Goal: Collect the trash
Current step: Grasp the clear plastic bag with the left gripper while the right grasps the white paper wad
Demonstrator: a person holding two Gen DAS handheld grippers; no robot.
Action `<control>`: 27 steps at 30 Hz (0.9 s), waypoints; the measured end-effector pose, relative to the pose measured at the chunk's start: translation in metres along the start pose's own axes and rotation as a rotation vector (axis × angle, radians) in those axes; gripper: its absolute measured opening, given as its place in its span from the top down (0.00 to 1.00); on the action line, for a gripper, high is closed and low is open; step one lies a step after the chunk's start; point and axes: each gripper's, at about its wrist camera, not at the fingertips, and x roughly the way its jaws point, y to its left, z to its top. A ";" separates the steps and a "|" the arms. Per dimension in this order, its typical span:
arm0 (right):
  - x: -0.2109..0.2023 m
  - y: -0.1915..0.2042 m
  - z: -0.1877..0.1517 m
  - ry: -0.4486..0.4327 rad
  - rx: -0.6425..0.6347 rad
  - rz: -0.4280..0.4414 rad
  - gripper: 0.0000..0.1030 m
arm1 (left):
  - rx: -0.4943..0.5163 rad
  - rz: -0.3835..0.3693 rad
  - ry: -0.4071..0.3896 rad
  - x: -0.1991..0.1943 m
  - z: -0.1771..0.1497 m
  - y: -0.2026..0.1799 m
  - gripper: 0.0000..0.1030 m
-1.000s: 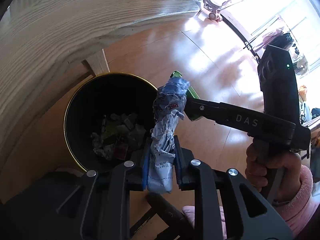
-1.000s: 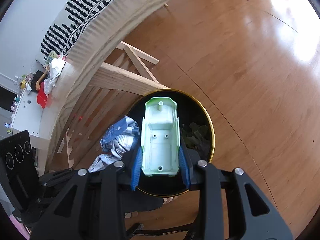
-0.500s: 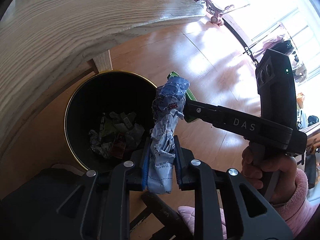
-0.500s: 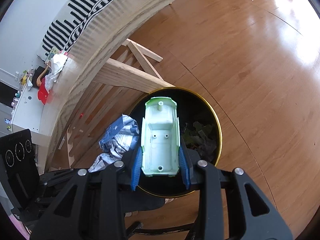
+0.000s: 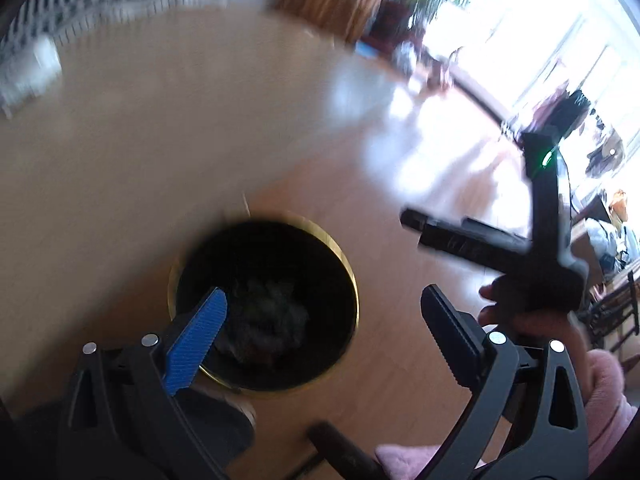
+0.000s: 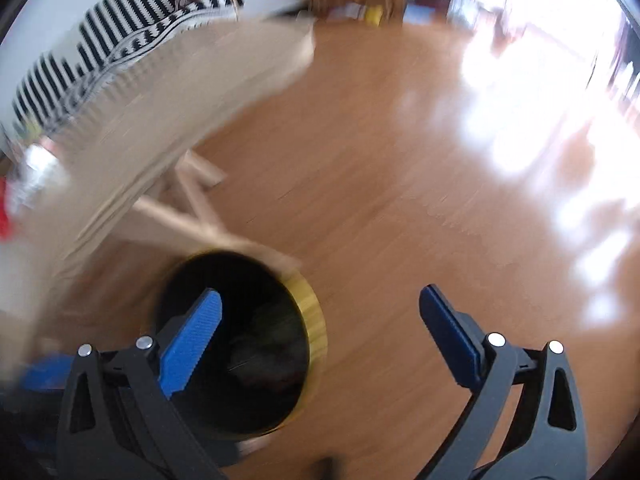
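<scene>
A black bin with a gold rim [image 5: 348, 268] stands on the wood floor, with dark crumpled trash [image 5: 268, 316] in its bottom; it also shows in the right wrist view [image 6: 310, 312]. My left gripper [image 5: 324, 312] is open and empty above the bin's right side. My right gripper [image 6: 318, 312] is open and empty, its left finger over the bin's mouth. The right gripper's black body [image 5: 500, 248] shows in the left wrist view, to the right of the bin. Both views are blurred by motion.
A pale wooden table [image 6: 168, 120] with slanted legs [image 6: 192, 192] stands right behind the bin. A striped black-and-white cloth [image 6: 100, 40] lies behind it. Bright windows and furniture [image 5: 560, 100] are at the far right. A hand in a pink sleeve [image 5: 600, 392] holds the right gripper.
Both grippers have opened. The crumpled blue-and-white wrapper and the green plastic piece are gone from them. Both cameras have swung upward and away from the bin, blurring the views.
</scene>
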 end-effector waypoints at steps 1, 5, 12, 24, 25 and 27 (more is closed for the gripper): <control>-0.013 0.007 0.008 -0.057 -0.006 0.008 0.07 | 0.015 0.025 -0.035 -0.014 0.008 0.003 0.06; -0.045 0.046 0.031 -0.193 -0.067 0.076 0.07 | 0.038 0.215 -0.077 -0.055 0.038 0.042 0.06; -0.061 0.159 0.066 -0.265 -0.290 0.270 0.07 | -0.191 0.499 -0.094 -0.117 0.067 0.193 0.06; 0.000 0.352 0.160 -0.102 -0.420 0.594 0.07 | -0.329 0.580 -0.046 -0.121 0.118 0.335 0.06; 0.006 0.361 0.162 -0.087 -0.423 0.612 0.07 | -0.320 0.588 -0.036 -0.115 0.123 0.340 0.06; 0.025 0.390 0.171 -0.029 -0.434 0.663 0.07 | -0.307 0.590 -0.015 -0.101 0.133 0.352 0.06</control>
